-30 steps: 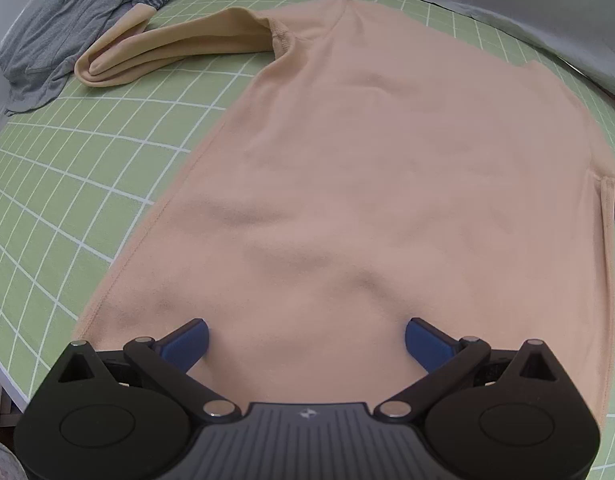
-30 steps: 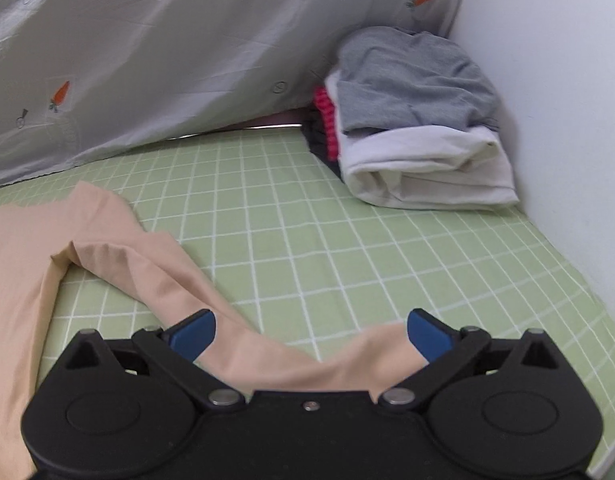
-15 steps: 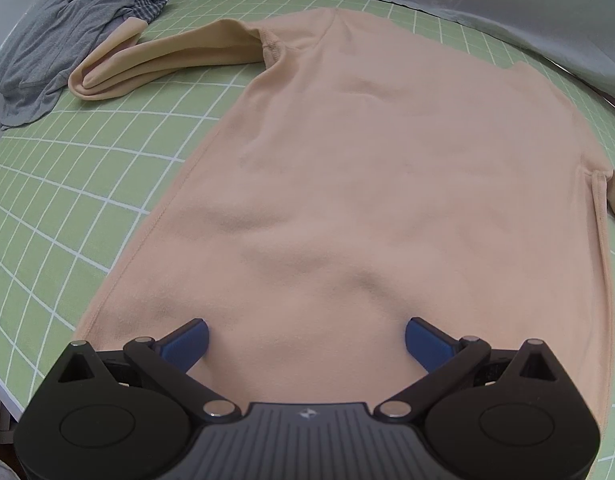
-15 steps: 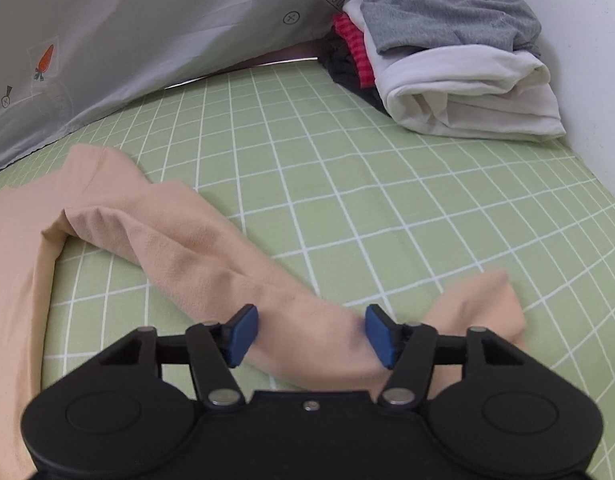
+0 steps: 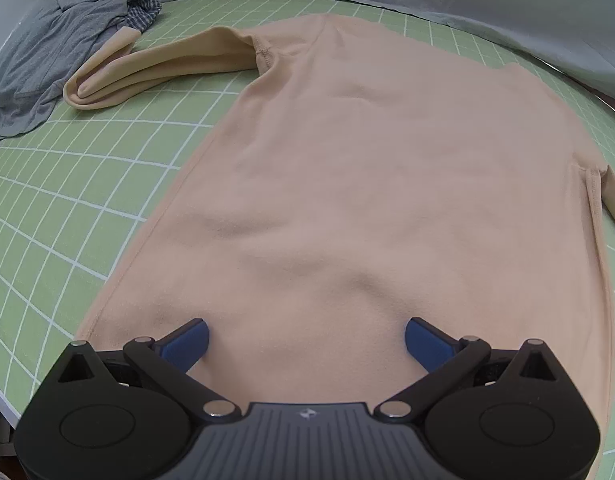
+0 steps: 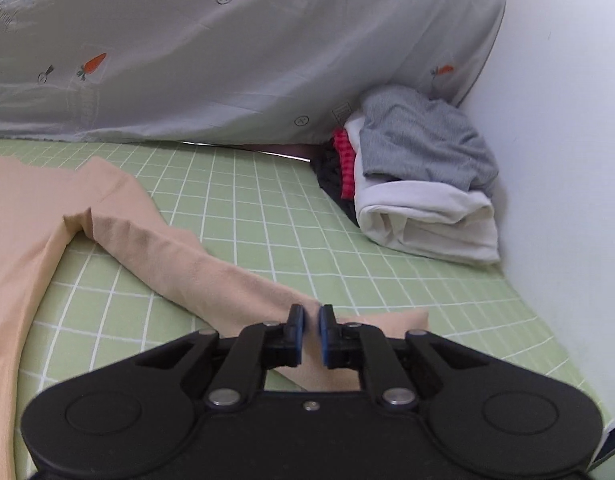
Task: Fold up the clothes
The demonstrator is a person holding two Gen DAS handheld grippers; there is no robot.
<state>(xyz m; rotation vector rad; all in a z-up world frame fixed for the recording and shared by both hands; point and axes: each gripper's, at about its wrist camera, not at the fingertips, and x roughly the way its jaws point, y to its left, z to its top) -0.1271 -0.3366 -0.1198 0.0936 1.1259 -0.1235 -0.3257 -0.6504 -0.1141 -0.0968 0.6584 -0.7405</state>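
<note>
A peach long-sleeved shirt point(image 5: 347, 160) lies flat on the green grid mat point(image 5: 67, 200). In the left wrist view its far sleeve point(image 5: 159, 68) is folded back on itself at the upper left. My left gripper point(image 5: 305, 340) hovers open over the shirt's lower part, blue pads wide apart with nothing pinched. In the right wrist view the shirt's other sleeve point(image 6: 195, 264) runs across the mat toward my right gripper point(image 6: 311, 320). Its jaws are closing and stand almost together, with the sleeve's fabric near the cuff pinched between the pads.
A crumpled grey garment point(image 5: 47, 60) lies at the mat's far left corner. A stack of folded clothes point(image 6: 419, 200), grey on white, sits against the white wall point(image 6: 567, 160). A grey printed sheet point(image 6: 227, 60) hangs along the back edge.
My right gripper went from wide open to nearly shut on the sleeve near the cuff, shifting forward over it. The left gripper stayed in place and open.
</note>
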